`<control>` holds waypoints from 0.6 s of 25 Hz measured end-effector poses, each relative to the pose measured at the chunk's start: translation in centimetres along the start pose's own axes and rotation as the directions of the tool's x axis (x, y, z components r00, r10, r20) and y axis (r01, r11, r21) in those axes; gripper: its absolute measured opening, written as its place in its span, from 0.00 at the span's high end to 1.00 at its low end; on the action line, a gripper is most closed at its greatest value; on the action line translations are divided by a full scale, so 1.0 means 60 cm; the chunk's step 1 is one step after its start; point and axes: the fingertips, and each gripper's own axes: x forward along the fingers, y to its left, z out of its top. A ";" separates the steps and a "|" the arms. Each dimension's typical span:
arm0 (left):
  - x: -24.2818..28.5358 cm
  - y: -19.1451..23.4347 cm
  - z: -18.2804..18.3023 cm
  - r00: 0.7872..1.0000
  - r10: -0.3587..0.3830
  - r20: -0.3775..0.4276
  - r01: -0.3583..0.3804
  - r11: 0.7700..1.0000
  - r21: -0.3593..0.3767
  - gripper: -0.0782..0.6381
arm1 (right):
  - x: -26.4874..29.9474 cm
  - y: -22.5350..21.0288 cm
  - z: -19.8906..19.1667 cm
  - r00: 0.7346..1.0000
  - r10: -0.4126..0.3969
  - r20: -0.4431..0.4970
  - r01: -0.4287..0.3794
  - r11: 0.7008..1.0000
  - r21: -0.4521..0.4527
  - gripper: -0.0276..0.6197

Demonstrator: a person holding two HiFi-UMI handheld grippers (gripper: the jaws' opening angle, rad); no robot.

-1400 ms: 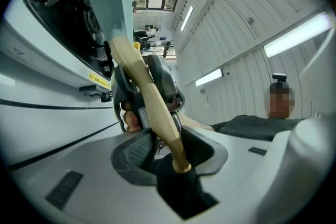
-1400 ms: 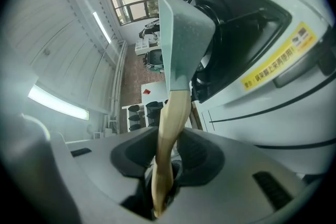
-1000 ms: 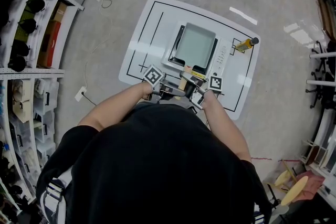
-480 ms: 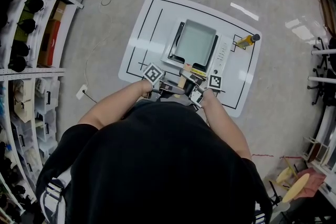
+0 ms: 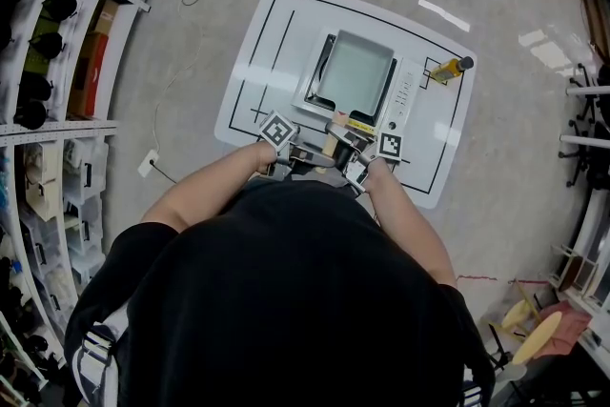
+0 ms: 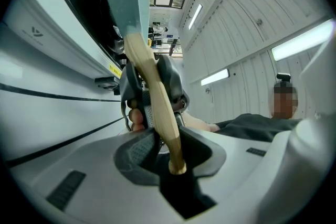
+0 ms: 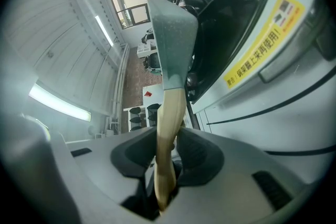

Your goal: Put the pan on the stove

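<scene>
I see the grey-green rectangular metal pan (image 5: 355, 71) lying flat and empty over the black top of the white tabletop stove (image 5: 404, 98) — whether it rests there or hangs just above, I can't tell. Its pale wooden handle (image 6: 157, 107) points back toward me — off the stove's near edge.

A black top (image 5: 286, 300) with short sleeves is worn, low in the head view. The left gripper (image 6: 170, 152) and right gripper (image 7: 168, 157) are made of pale grey plastic with dark ribbed pads (image 6: 137, 150). A white cube (image 5: 277, 131) with black square marks is fixed on each
</scene>
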 end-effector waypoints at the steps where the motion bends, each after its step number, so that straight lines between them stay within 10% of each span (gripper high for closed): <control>1: -0.001 0.002 0.001 1.000 0.005 -0.004 -0.005 1.000 0.015 0.73 | 0.000 0.000 0.000 1.000 0.000 0.000 0.000 1.000 -0.001 0.78; 15: -0.003 0.007 -0.004 1.000 0.026 -0.018 -0.025 1.000 0.009 0.73 | 0.000 -0.003 -0.003 1.000 0.014 0.002 -0.014 1.000 -0.002 0.78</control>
